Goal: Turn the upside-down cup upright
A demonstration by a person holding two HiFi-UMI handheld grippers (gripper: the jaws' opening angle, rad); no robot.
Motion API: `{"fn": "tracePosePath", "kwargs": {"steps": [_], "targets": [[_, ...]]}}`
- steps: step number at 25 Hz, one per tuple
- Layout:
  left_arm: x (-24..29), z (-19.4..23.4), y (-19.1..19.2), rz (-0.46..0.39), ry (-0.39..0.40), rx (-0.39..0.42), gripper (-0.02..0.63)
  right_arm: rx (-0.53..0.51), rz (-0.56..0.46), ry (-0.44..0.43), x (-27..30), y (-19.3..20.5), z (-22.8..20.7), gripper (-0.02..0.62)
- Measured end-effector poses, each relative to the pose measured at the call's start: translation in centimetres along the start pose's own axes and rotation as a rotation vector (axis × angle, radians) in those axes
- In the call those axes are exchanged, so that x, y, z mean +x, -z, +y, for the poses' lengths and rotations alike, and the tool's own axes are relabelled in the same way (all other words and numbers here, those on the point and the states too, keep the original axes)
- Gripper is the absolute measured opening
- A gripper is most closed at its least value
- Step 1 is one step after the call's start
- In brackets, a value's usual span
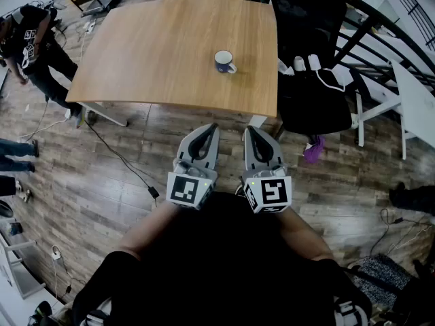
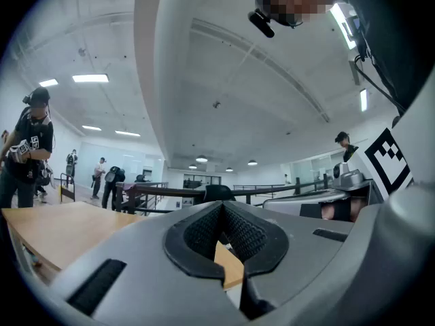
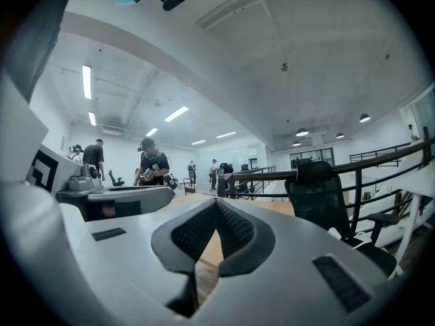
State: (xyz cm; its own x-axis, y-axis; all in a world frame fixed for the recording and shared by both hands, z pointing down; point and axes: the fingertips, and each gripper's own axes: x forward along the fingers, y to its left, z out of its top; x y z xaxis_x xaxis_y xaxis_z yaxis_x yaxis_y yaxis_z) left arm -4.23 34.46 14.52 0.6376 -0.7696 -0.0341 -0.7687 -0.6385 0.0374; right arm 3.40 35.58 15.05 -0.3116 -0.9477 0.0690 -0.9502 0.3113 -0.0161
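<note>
A small blue cup [image 1: 224, 61] with a white handle stands on the wooden table [image 1: 156, 53], toward its right side; from here I cannot tell which way up it is. Both grippers hang side by side close to my body, over the floor and short of the table's near edge. My left gripper [image 1: 209, 129] is shut with nothing in it, and its ribbed pads meet in the left gripper view [image 2: 221, 208]. The right gripper [image 1: 251, 131] is likewise shut and empty, with its pads closed together in the right gripper view [image 3: 216, 204]. Neither gripper view shows the cup.
A black office chair [image 1: 309, 19] and a black bag [image 1: 316, 100] stand off the table's right edge, with a dark railing [image 1: 380, 19] behind them. A person [image 1: 30, 43] stands at the far left. Cables [image 1: 122, 158] run over the wood floor. A white table [image 1: 414, 107] is at the right.
</note>
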Motion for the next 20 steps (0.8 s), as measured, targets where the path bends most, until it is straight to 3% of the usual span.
{"fn": "tracePosePath", "kwargs": {"steps": [9,14,20], "targets": [[1.4,-3.0,0.8,0.007,-0.011,0.033,0.008,0.003,-0.014,-0.017,-1.8,0.2,-3.1,0.014],[2.1,-4.7,1.2,0.022,-0.058,0.045,0.008,0.041,0.003,-0.043,-3.1,0.7,-5.4,0.014],[2.9,-3.5,1.8,0.048,-0.12,0.046,0.008,0.058,0.051,-0.093,-1.4,1.9,-6.3,0.014]]}}
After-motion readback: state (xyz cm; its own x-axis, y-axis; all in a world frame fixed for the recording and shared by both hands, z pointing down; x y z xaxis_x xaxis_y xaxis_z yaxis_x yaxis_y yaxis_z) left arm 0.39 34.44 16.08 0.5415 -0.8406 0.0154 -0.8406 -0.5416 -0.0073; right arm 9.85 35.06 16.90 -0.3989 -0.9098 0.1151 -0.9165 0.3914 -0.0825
